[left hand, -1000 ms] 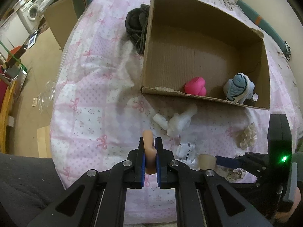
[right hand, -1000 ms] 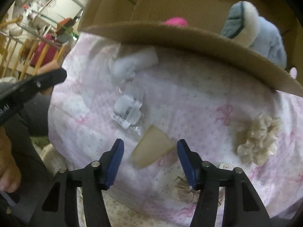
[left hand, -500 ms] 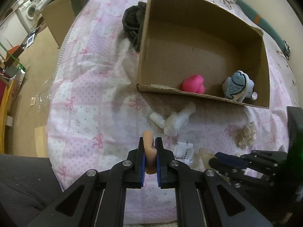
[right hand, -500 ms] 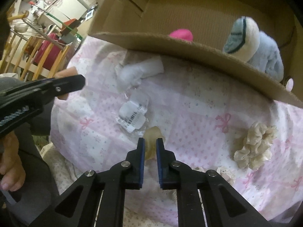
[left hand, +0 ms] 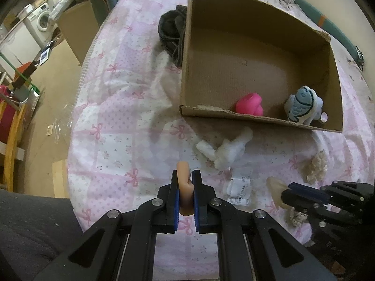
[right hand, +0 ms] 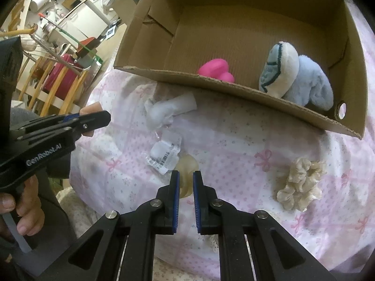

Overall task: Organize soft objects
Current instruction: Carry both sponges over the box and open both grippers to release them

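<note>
Inside cardboard box (left hand: pixel 332 89) — pink toy (left hand: pixel 249 104), blue plush (left hand: pixel 302 107).

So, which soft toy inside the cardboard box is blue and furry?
The blue-and-white plush fish, near the right end of the cardboard box. The other toy there, the pink rubbery one, is smooth.

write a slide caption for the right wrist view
Right gripper clamps a beige soft piece before a cardboard box.
</note>
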Action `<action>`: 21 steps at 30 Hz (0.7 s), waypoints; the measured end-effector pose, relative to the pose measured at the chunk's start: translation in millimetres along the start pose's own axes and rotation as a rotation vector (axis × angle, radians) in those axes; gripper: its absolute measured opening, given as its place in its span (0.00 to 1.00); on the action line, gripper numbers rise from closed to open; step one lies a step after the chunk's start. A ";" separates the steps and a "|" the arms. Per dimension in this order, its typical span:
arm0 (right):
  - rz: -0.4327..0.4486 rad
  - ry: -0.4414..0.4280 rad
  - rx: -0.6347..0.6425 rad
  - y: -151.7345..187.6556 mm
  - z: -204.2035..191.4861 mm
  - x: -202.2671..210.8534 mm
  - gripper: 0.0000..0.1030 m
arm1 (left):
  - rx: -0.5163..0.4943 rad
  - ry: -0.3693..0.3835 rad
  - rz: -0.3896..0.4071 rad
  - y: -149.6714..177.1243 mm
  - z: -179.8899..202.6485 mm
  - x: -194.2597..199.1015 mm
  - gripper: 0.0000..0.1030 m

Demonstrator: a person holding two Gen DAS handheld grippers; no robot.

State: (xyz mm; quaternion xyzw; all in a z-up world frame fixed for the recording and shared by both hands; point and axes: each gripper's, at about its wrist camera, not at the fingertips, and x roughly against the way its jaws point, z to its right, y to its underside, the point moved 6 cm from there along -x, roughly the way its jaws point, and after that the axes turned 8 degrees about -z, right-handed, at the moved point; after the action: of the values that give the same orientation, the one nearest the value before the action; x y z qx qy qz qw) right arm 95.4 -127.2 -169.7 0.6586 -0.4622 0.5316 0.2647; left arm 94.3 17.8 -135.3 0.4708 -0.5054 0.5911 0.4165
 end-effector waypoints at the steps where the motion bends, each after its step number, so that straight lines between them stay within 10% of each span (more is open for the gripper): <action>1: 0.005 0.000 -0.002 0.3 -0.5 0.4 0.12 | 0.009 0.014 0.016 -1.1 -1.2 5.1 0.08; 6: 0.111 -0.047 -0.015 -4.6 -0.7 30.8 0.12 | 0.015 0.122 0.119 -17.9 -1.6 43.8 0.08; 21: 0.407 -0.112 -0.067 -46.3 27.5 132.9 0.12 | -0.102 0.121 0.270 -79.5 27.6 91.2 0.08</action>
State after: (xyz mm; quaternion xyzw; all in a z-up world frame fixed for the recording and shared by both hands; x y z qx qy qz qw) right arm 150.1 -173.7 -45.7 0.5709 -0.6172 0.5209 0.1476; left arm 155.9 3.3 -28.5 0.3402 -0.5674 0.6426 0.3864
